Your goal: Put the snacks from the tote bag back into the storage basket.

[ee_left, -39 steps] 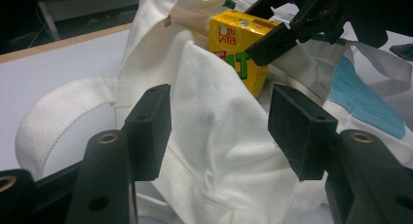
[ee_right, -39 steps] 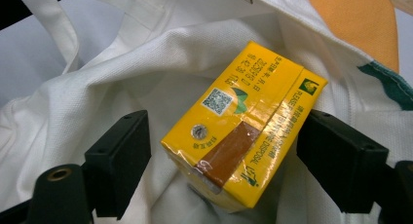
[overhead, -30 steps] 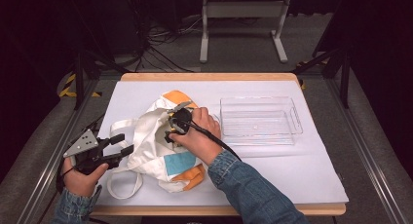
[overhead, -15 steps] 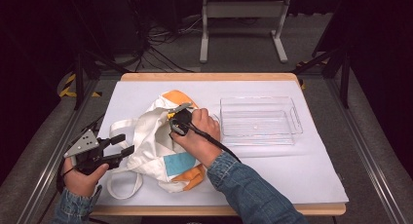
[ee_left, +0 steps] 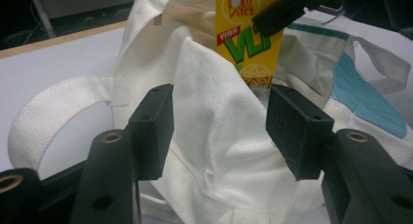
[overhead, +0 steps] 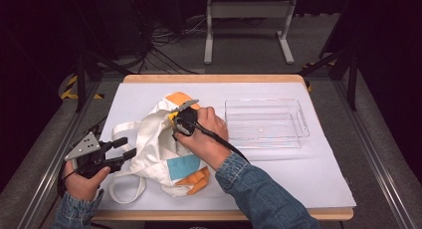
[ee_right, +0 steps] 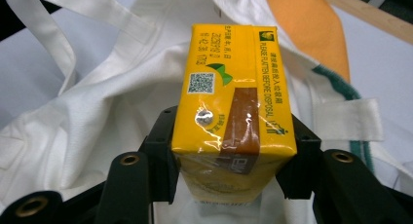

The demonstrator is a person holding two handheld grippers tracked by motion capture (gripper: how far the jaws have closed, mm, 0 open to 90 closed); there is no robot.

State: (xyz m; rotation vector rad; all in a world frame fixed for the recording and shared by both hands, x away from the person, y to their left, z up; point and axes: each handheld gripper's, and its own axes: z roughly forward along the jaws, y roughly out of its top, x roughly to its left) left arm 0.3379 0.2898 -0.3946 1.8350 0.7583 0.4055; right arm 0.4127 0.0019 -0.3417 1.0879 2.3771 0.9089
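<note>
A white cloth tote bag (overhead: 154, 144) with orange and blue patches lies on the left half of the table. My right gripper (overhead: 181, 122) hovers over the bag's mouth. Its jaws have just been closing and are now shut on a yellow drink carton (ee_right: 234, 87), pads pressed on both sides (ee_right: 234, 151). The carton (ee_left: 248, 44) stands upright above the bag cloth (ee_left: 209, 151). My left gripper (overhead: 125, 148) rests at the bag's left edge beside a handle. Its jaws (ee_left: 219, 121) stand apart, with bag cloth lying between the pads and no pressure on it.
A clear plastic tray (overhead: 301, 122) sits to the right of the bag. A white sheet (overhead: 278, 174) covers the wooden table. Beyond the far edge are cables and a metal stand (overhead: 249, 10) on the floor.
My right gripper has risen a little over the bag mouth with the carton in it. The left gripper has stayed put.
</note>
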